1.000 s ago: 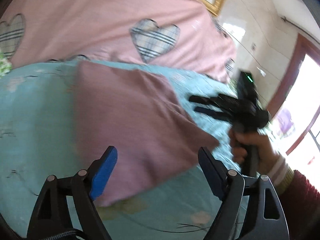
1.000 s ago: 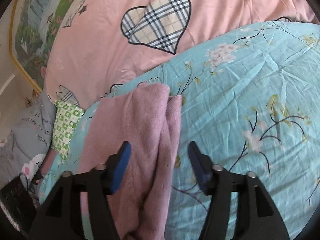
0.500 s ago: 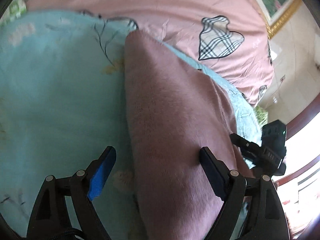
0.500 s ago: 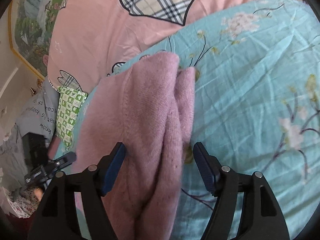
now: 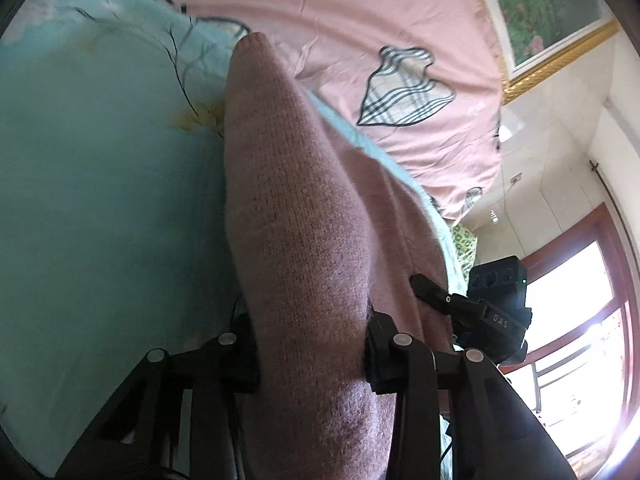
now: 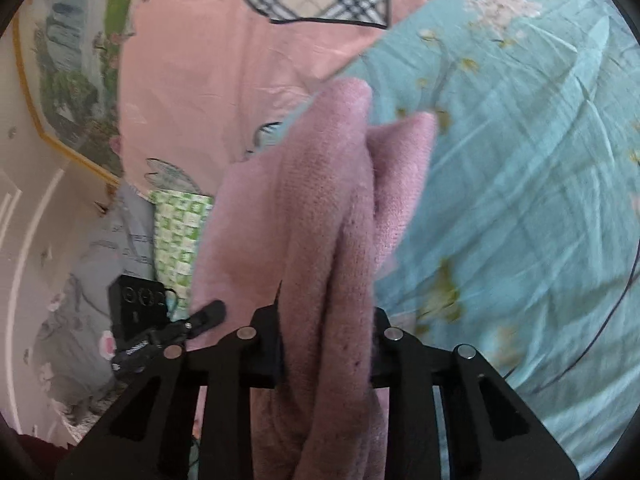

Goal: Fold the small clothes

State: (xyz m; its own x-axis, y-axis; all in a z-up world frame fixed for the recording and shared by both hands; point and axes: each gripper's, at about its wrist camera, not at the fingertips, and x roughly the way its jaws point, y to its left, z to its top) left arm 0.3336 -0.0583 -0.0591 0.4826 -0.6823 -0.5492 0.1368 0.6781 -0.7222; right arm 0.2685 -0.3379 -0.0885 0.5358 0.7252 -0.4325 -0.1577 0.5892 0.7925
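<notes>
A folded mauve knit garment lies on a light blue floral sheet. My left gripper is shut on its near edge, the knit bunched between the jaws. In the right wrist view the same garment shows thick stacked layers, and my right gripper is shut on its other near edge. The right gripper also shows in the left wrist view, at the garment's right side. The left gripper shows in the right wrist view, at the lower left.
A pink quilt with plaid hearts lies beyond the blue sheet. A framed picture hangs on the wall. A green checked cloth and grey bedding lie at the bed's far edge. A window is at right.
Both grippers have moved in onto the garment's near edges and shut on the knit; a second ago both were open just short of it.
</notes>
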